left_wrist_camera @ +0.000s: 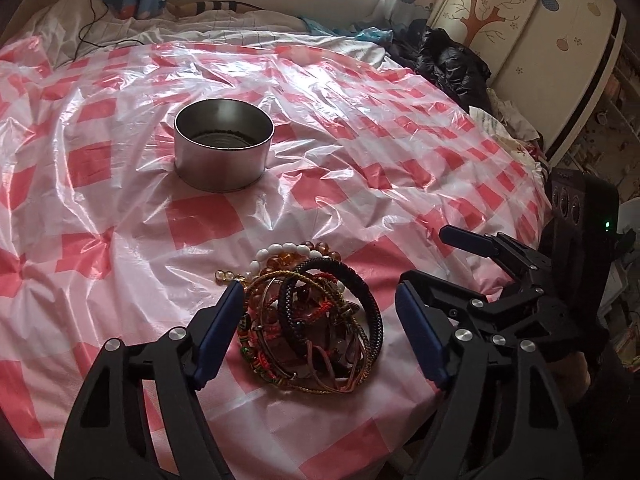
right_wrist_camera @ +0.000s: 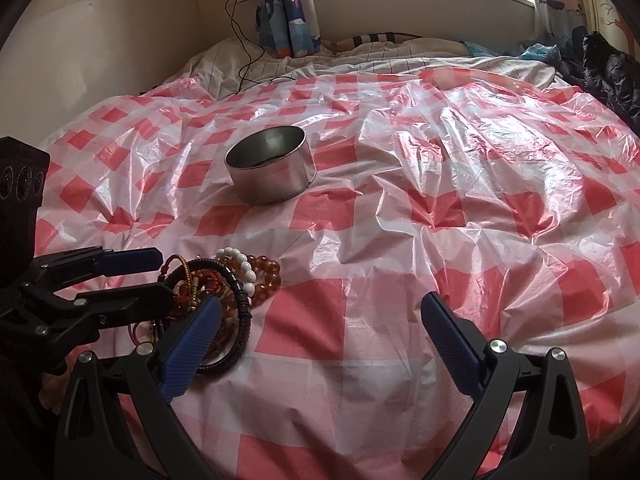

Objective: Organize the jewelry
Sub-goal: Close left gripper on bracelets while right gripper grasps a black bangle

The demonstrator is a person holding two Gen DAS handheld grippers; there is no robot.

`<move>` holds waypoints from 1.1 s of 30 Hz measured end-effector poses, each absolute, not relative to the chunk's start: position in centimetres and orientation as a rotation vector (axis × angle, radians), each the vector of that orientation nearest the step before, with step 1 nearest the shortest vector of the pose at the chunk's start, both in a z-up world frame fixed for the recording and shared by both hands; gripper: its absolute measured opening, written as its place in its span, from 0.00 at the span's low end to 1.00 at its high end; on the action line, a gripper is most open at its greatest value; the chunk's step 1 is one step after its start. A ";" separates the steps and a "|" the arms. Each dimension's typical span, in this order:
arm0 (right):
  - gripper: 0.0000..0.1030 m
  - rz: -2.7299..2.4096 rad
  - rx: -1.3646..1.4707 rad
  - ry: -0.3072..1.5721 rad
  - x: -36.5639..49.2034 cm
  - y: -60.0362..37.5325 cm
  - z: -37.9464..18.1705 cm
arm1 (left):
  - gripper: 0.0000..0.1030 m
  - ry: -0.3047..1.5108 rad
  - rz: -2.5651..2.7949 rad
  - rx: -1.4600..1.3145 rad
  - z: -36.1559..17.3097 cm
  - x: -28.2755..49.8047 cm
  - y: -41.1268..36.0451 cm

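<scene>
A pile of bracelets (left_wrist_camera: 316, 316) lies on the red-and-white checked plastic sheet (left_wrist_camera: 360, 152): white beads, amber beads, black braided bands and gold bangles. My left gripper (left_wrist_camera: 320, 300) is open, its blue pads on either side of the pile, just above it. A round metal tin (left_wrist_camera: 224, 148) stands open farther back. In the right wrist view the pile (right_wrist_camera: 224, 288) is at the lower left, the tin (right_wrist_camera: 270, 170) beyond it. My right gripper (right_wrist_camera: 320, 312) is open and empty, to the right of the pile. The left gripper (right_wrist_camera: 132, 276) shows there too.
The sheet covers a bed. Black clothing (left_wrist_camera: 452, 60) and a painted wardrobe (left_wrist_camera: 532, 36) stand at the right. A curtain (right_wrist_camera: 286, 8), a charger cable (right_wrist_camera: 244, 52) and a pillow lie at the far end under a window.
</scene>
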State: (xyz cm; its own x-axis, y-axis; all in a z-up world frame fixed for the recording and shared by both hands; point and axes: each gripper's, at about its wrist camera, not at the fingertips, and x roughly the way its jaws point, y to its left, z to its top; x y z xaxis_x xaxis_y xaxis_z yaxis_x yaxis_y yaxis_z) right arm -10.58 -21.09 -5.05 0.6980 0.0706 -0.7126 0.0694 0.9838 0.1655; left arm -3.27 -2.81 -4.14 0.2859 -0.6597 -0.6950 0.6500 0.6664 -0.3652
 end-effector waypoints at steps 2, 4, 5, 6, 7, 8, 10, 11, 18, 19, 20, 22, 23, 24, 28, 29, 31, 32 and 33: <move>0.93 0.003 0.185 0.801 -10.5 -21.0 -5.1 | 0.72 0.945 -0.885 -0.042 -4.5 -2.9 -2.7; 0.93 0.003 0.185 0.803 -10.4 -21.0 -5.2 | 0.71 0.967 -0.883 -0.087 -5.0 -2.2 -2.4; 0.93 0.003 0.186 0.804 -10.4 -21.0 -5.2 | 0.71 0.979 -0.877 -0.108 -5.2 -1.8 -2.2; 0.93 0.004 0.189 0.805 -10.4 -21.1 -5.3 | 0.71 0.982 -0.869 -0.123 -5.3 -1.5 -2.0; 0.93 0.006 0.194 0.807 -10.3 -21.1 -5.3 | 0.72 0.983 -0.865 -0.137 -5.4 -1.2 -1.9; 0.93 0.009 0.197 0.808 -10.3 -21.1 -5.4 | 0.72 0.989 -0.867 -0.147 -5.5 -0.9 -1.8; 0.93 0.009 0.193 0.812 -10.2 -21.2 -5.5 | 0.71 1.017 -0.881 -0.174 -6.0 -0.4 -1.9; 0.93 0.009 0.190 0.814 -10.1 -21.2 -5.5 | 0.67 1.028 -0.890 -0.183 -6.2 -0.3 -2.0; 0.93 0.016 0.190 0.823 -10.0 -21.3 -5.8 | 0.16 1.084 -0.856 -0.129 -6.2 -0.7 -1.6; 0.93 0.019 0.187 0.824 -10.0 -21.2 -5.8 | 0.13 1.087 -0.859 -0.129 -6.0 -0.8 -1.3; 0.93 0.023 0.183 0.822 -10.0 -21.1 -5.8 | 0.11 1.087 -0.863 -0.127 -5.9 -1.0 -1.1; 0.93 0.031 0.168 0.819 -10.0 -20.8 -5.8 | 0.11 1.082 -0.871 -0.128 -5.5 -1.3 -0.6; 0.93 0.035 0.158 0.816 -10.0 -20.7 -5.7 | 0.11 1.081 -0.883 -0.136 -5.3 -1.5 -0.4; 0.93 0.038 0.148 0.811 -10.0 -20.5 -5.7 | 0.11 1.082 -0.907 -0.146 -5.0 -1.6 -0.2; 0.93 0.057 0.136 0.806 -9.8 -20.1 -5.7 | 0.12 1.080 -0.940 -0.153 -4.3 -2.1 0.2; 0.93 0.064 0.135 0.807 -9.7 -20.0 -5.7 | 0.12 1.083 -0.932 -0.161 -4.3 -2.0 0.5; 0.93 0.076 0.131 0.816 -9.4 -19.7 -5.9 | 0.12 1.089 -0.911 -0.164 -4.4 -1.9 0.8; 0.93 0.082 0.130 0.820 -9.4 -19.6 -6.0 | 0.12 1.089 -0.911 -0.161 -4.3 -1.9 0.9; 0.93 0.086 0.127 0.825 -9.3 -19.5 -6.1 | 0.12 1.081 -0.906 -0.154 -4.2 -2.1 1.0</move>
State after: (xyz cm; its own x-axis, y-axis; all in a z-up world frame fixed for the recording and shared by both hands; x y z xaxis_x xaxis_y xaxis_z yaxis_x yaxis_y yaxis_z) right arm -9.29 -19.48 -6.11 0.6757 0.1255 -0.7265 -0.0265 0.9889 0.1462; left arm -2.05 1.00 -4.20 0.1612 -0.7011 -0.6946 0.5610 0.6441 -0.5199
